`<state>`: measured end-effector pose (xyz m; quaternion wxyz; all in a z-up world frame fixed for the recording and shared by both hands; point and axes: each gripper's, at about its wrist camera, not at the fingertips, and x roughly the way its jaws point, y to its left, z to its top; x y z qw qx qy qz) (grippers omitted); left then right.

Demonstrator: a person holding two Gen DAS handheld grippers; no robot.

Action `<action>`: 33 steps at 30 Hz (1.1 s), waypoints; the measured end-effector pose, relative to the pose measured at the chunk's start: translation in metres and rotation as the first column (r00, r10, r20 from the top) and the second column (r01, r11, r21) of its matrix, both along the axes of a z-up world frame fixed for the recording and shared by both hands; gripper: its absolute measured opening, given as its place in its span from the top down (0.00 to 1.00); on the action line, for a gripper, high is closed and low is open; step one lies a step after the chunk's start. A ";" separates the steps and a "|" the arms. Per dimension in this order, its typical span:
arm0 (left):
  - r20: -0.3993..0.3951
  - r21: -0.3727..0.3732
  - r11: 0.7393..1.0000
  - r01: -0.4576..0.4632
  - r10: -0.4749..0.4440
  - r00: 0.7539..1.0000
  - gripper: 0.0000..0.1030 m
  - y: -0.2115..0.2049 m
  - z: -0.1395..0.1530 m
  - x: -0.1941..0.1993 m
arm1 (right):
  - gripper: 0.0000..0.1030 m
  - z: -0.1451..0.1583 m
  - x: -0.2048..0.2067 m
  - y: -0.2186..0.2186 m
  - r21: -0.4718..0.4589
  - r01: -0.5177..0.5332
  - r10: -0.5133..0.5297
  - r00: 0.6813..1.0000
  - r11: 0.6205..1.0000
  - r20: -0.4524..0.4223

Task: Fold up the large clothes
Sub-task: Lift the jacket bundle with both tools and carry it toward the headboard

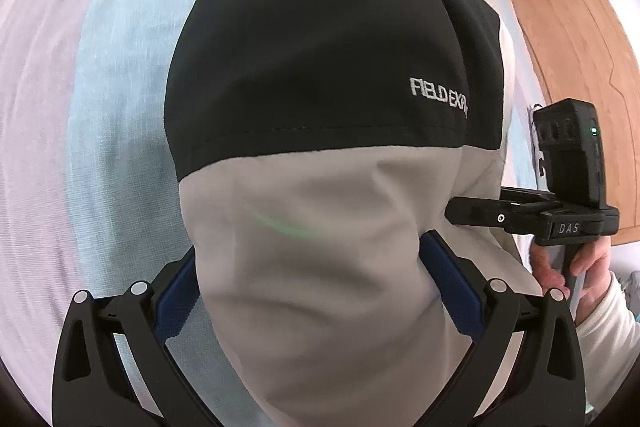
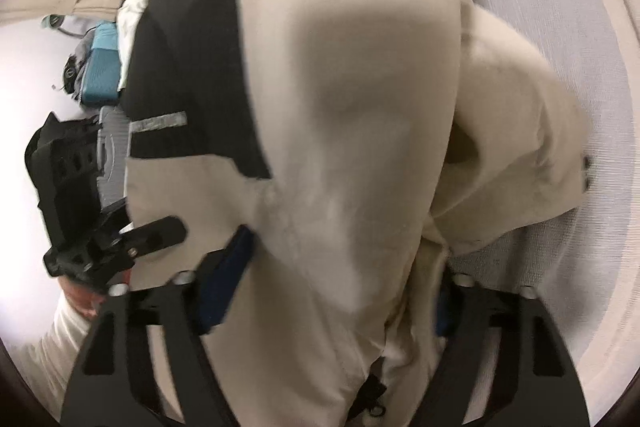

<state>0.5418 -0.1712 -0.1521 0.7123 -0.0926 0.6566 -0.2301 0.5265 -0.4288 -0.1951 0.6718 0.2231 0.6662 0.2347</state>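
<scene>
The fold is mid-carry: the beige-and-black jacket (image 1: 320, 147) fills the centre of both views, hanging over the striped bed (image 1: 100, 107). The left gripper (image 1: 316, 291) and right gripper (image 2: 340, 287) each have jaws clamped on bunched beige cloth. The next move probably calls for lowering both edges evenly. No containers visible.

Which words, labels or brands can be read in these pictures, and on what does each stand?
"FIELD EXP", cut off by a fold: black panel of the jacket.
"DAS": black body of the right gripper.
Grey label strip on the jacket's black panel, right wrist view: too blurred to read.
</scene>
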 end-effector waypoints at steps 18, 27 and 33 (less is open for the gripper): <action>0.069 0.005 1.000 -0.009 0.009 0.998 0.32 -0.005 0.013 -0.017 | 0.61 0.000 -0.015 -0.025 0.059 0.062 -0.064 0.998 0.996 0.029; 0.109 0.009 1.000 -0.015 0.014 0.994 0.41 -0.005 0.033 -0.024 | 0.70 0.019 -0.025 -0.023 0.015 0.046 -0.047 0.992 0.999 0.118; 0.145 0.010 1.000 -0.008 0.006 0.989 0.42 -0.008 0.051 -0.029 | 0.72 0.043 -0.026 0.002 -0.011 0.050 -0.048 0.984 0.999 0.174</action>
